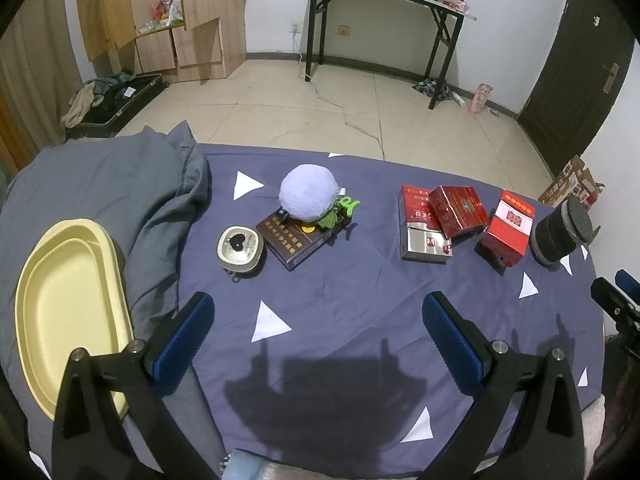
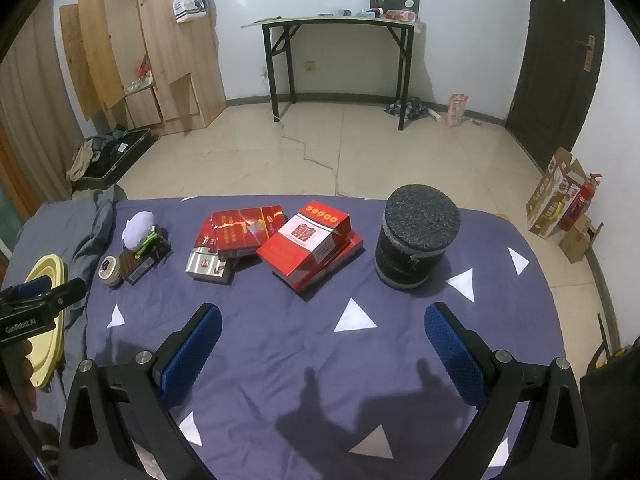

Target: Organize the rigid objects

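On the purple sheet lie a small round tin point(image 1: 240, 249) point(image 2: 109, 268), a dark brown box point(image 1: 298, 237) point(image 2: 140, 261) with a pale plush ball point(image 1: 307, 191) point(image 2: 138, 227) and green clip on it, several red boxes point(image 1: 456, 212) point(image 2: 308, 240) and a black cylinder point(image 1: 562, 232) point(image 2: 416, 236). A yellow tray point(image 1: 68, 312) point(image 2: 48, 320) rests at the left on a grey blanket. My left gripper point(image 1: 316, 332) hovers open short of the tin and brown box, holding nothing. My right gripper point(image 2: 322, 348) hovers open short of the red boxes and cylinder, likewise holding nothing.
A grey blanket point(image 1: 120, 200) is bunched at the bed's left. Beyond the bed's far edge is tiled floor with a black folding table point(image 1: 384, 4), a wooden wardrobe point(image 2: 152, 48), an open suitcase point(image 1: 116, 100) and a dark door point(image 2: 560, 52).
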`<state>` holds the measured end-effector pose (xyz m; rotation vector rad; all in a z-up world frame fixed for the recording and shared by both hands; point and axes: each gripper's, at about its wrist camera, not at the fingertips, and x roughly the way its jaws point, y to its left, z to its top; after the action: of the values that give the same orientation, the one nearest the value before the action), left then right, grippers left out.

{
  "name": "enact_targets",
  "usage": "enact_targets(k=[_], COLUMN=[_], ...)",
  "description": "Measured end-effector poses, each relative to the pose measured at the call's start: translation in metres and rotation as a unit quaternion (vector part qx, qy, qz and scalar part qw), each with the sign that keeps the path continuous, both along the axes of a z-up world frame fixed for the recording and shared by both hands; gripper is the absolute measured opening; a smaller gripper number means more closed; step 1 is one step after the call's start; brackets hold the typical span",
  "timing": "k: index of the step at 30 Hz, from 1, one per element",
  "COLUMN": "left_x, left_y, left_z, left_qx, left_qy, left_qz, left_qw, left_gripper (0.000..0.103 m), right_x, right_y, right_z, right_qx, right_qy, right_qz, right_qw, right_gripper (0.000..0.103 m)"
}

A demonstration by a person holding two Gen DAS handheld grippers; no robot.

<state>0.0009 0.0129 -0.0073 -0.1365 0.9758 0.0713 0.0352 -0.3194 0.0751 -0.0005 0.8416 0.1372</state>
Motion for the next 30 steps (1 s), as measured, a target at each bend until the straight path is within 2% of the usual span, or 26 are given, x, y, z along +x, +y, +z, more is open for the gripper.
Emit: enact_targets(k=[24,28,30], left_x=[0.0,0.004,0.006], left_y=[0.0,0.009,0.016], left_z=[-0.002,0.0,0.003], left_qx=[-0.001,0.001,0.004], left_qy=[0.002,0.007,0.004], left_qz=[0.0,-0.001,-0.004], left_qw=[1.0,1.0,1.0], left_gripper=[0.103,0.103,0.103], right_x=[-0.001,-0.001,-0.003], right_y=[-0.002,-0.012,-0.022], right_z=[0.001,0.005,0.01], right_qx=[-0.002,0.006,0.022], right_qy=[0.0,-0.004,-0.02], right_qz=[-0.003,-0.012,-0.031], right_qw=[1.0,1.0,0.999], right_gripper=[0.103,0.103,0.103])
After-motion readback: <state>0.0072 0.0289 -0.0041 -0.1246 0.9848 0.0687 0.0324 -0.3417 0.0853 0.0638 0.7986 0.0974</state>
